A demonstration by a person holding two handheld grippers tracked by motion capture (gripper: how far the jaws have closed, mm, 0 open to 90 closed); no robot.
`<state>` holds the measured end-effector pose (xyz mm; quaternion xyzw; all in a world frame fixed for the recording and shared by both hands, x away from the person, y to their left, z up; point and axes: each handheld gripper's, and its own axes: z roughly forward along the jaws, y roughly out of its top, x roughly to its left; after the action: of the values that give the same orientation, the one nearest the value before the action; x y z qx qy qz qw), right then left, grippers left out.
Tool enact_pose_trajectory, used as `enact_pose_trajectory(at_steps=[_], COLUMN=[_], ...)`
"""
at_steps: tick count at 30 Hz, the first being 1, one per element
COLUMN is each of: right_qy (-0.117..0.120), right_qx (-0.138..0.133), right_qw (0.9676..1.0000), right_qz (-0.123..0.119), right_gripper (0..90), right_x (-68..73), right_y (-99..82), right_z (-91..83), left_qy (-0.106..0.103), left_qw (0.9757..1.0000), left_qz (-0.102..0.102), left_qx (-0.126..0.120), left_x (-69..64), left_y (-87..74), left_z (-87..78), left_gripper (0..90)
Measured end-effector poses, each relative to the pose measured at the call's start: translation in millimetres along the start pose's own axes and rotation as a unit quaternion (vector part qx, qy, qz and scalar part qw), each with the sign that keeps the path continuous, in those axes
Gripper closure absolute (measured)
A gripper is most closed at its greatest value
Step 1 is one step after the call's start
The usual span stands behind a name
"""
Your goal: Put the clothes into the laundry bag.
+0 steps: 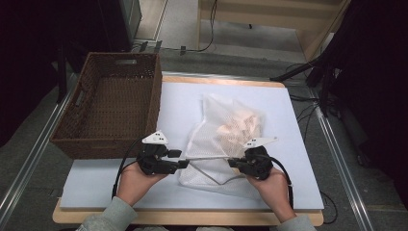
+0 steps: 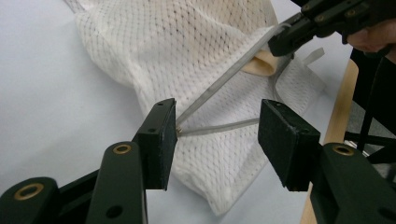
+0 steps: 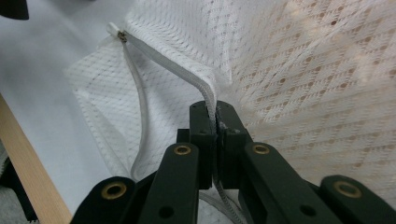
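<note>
Right gripper (image 3: 215, 122) fingers clamp the mesh bag's (image 1: 226, 139) zipper tape (image 3: 205, 88) to brace it; left gripper (image 2: 217, 135) fingers stand apart beside the zipper end, bag right of the basket (image 1: 113, 103).

white mesh laundry bag (image 1: 226, 139) at 12 o'clock of the hands: soft open-weave cloth, matt, see-through. its zip tape (image 2: 219, 84) looks smooth woven cloth, pale grey. left gripper (image 2: 217, 135) shows matt black plastic jaws with flat, dull pads and 2 brass-coloured shiny rivets. at 10 o'clock, the basket (image 1: 77, 120) is rough brown wicker. the table sheet (image 1: 288, 159) reads smooth, matt, pale blue; its wooden edge (image 3: 28, 158) looks light and bare.
</note>
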<state>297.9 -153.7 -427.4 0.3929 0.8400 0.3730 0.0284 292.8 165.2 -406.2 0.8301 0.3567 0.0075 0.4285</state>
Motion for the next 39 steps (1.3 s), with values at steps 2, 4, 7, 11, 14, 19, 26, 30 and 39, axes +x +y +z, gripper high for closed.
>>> enact_pose_trajectory(at_steps=[2,4,7,11,14,19,26,30,39], right_qy=[-0.002,-0.001,-0.002,-0.008,-0.006,0.0,0.021,0.021,0.021], right_qx=[0.007,0.017,0.031,0.038,0.046,0.057,0.053,0.034,-0.021], right_qw=[1.0,0.9998,0.9994,0.9991,0.9988,0.9981,0.9982,0.9989,0.9991], right_qz=[-0.001,-0.005,-0.013,-0.016,-0.017,-0.023,-0.021,-0.024,-0.029], right_gripper=[87.9,88.0,87.8,87.2,85.4,83.5,74.4,67.0,51.3], right_x=[3.5,6.9,10.0,9.7,8.3,7.3,4.1,1.5,5.3], right_y=[-1.4,-3.0,-4.3,-5.5,-7.1,-10.3,-9.4,-5.5,8.0], right_z=[3.8,9.7,21.7,30.7,36.7,37.6,40.5,32.8,5.2], left_qy=[0.001,-0.002,-0.001,-0.001,0.006,0.007,0.005,0.003,-0.005], left_qw=[1.0,1.0,1.0,1.0,0.9999,0.9999,0.9999,0.9999,0.9998], left_qz=[0.002,-0.001,0.001,0.003,0.007,0.005,-0.005,-0.004,-0.004], left_qx=[0.002,0.001,-0.001,-0.003,-0.004,-0.006,0.014,0.015,0.02], left_x=[1.1,3.1,5.3,8.5,10.5,13.6,17.7,18.3,18.4], left_y=[1.8,3.1,4.4,5.5,5.4,5.0,5.2,5.4,4.8], left_z=[2.4,4.8,6.1,8.4,10.4,11.9,12.9,12.6,9.2], left_gripper=[45.8,43.7,42.8,41.4,38.7,35.4,33.2,33.4,34.5])
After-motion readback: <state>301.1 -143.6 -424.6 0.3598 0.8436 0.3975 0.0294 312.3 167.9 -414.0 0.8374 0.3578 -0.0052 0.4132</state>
